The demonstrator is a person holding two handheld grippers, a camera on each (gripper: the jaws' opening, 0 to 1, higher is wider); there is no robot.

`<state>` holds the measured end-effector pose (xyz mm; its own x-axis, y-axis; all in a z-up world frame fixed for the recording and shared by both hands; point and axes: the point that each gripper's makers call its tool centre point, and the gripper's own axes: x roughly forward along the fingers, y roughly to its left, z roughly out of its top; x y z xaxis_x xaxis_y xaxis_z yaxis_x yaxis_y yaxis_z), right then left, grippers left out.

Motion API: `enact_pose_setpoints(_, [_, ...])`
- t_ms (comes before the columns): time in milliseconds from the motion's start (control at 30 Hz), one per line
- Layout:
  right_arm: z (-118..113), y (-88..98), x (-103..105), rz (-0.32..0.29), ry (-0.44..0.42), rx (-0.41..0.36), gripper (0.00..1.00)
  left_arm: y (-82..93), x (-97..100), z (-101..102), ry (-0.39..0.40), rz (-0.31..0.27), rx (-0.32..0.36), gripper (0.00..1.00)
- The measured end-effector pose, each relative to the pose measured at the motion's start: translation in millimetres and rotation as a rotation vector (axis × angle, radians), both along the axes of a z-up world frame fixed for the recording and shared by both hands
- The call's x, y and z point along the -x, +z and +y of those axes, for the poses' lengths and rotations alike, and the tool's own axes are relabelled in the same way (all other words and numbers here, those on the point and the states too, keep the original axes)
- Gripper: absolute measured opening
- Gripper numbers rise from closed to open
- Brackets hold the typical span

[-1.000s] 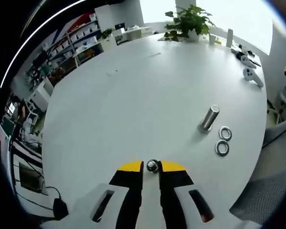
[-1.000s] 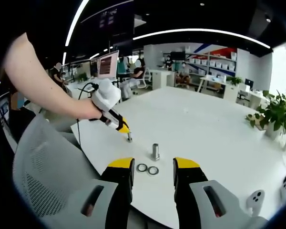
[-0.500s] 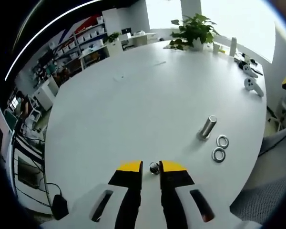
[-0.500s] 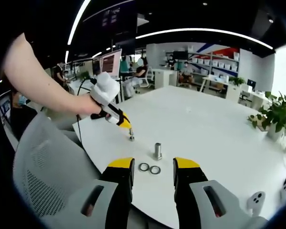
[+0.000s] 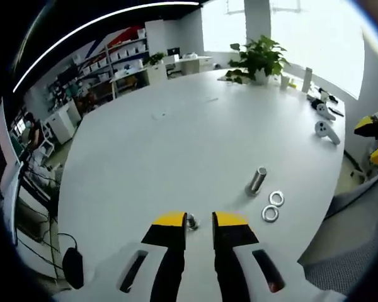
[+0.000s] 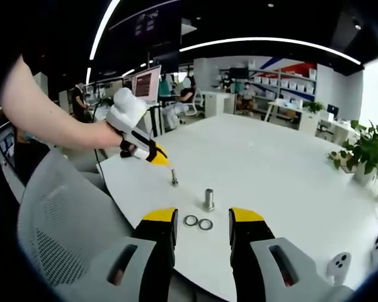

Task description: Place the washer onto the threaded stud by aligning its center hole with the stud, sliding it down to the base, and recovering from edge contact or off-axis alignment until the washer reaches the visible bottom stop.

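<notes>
Washers (image 6: 198, 222) lay as a pair, side by side and flat on the white table (image 6: 271, 182), just before the gap of our right gripper (image 6: 203, 217), whose jaws stood released with nothing between them. Behind the two rings a short metal cylinder (image 6: 208, 199) stood upright, and further back a thin threaded stud (image 6: 174, 178) rose from the table near its edge. We held the left gripper (image 6: 159, 156) just above that stud, yellow tips angled down at it. In the left gripper view our left gripper (image 5: 199, 219) had its jaws parted, and the stud (image 5: 190, 221) showed between the tips without being pinched; the cylinder (image 5: 257, 179) and the washers (image 5: 273, 206) lay off to the right.
</notes>
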<state>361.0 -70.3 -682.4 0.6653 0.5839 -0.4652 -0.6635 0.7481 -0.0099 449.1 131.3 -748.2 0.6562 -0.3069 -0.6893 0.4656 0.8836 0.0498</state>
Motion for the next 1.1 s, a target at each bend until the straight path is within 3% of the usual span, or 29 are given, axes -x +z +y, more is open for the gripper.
enact_pose_setpoints(233, [0, 0.2, 0, 0.001, 0.001, -0.001, 0.34, 28.7, 30.6, -22, -0.075, -0.065, 0.127, 0.15])
enact_pose_setpoints(400, [1, 0.0, 2, 0.000, 0.007, 0.003, 0.34, 38.7, 58.6, -25, -0.139, -0.073, 0.131, 0.16])
enact_pose_setpoints(533, [3, -0.4, 2, 0.003, 0.013, 0.003, 0.34, 50.3, 73.3, -26, -0.128, -0.080, 0.187, 0.19])
enact_pose_setpoints(667, [4, -1.5, 3, 0.005, 0.020, 0.008, 0.34, 57.3, 86.4, -25, -0.132, -0.098, 0.185, 0.20])
enact_pose_setpoints(900, [8, -4.8, 5, 0.008, 0.044, 0.029, 0.34, 54.5, 100.5, -14, -0.105, -0.112, 0.204, 0.21])
enact_pose_setpoints(1100, [6, -6.4, 5, 0.020, 0.038, 0.028, 0.34, 64.1, 100.2, -13, -0.127, -0.160, 0.224, 0.22])
